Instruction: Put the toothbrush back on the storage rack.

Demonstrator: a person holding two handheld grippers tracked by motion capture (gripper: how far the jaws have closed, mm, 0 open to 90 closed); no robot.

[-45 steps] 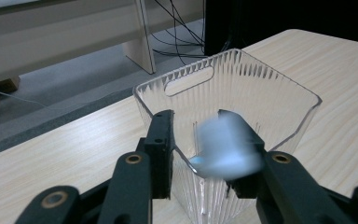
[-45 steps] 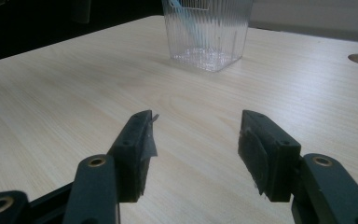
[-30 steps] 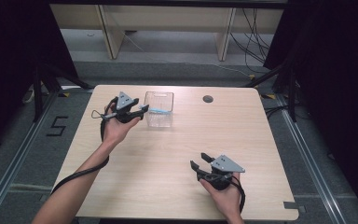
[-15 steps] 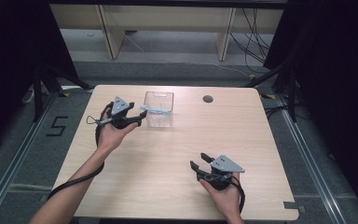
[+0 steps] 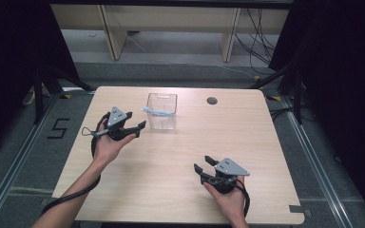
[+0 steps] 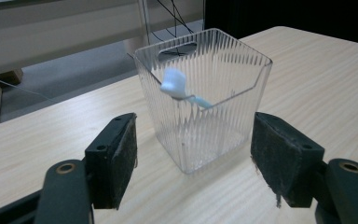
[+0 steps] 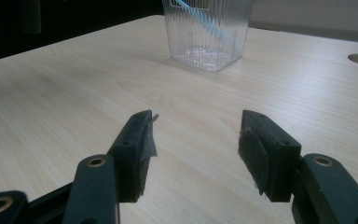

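Toward the far side of the light wooden table (image 5: 171, 171), a clear ribbed plastic container (image 5: 162, 111) stands upright; a toothbrush (image 5: 158, 112) with a pale blue handle and white head lies slanted across its top, the head against one rim (the left gripper view shows the head (image 6: 173, 82) resting just inside the near wall); the left gripper (image 5: 135, 128) sits just beside the container on its left, apart from it, with its jaws spread wide, having just been opening, and nothing pinched between them; in the left gripper view the container (image 6: 205, 98) stands beyond and between the two black pads (image 6: 126, 158); the right gripper (image 5: 203, 164) rests near the table's front edge, well apart from the container, its jaws likewise spread with only bare tabletop between them; a round dark hole (image 5: 212, 100) marks the table to the right of the container.
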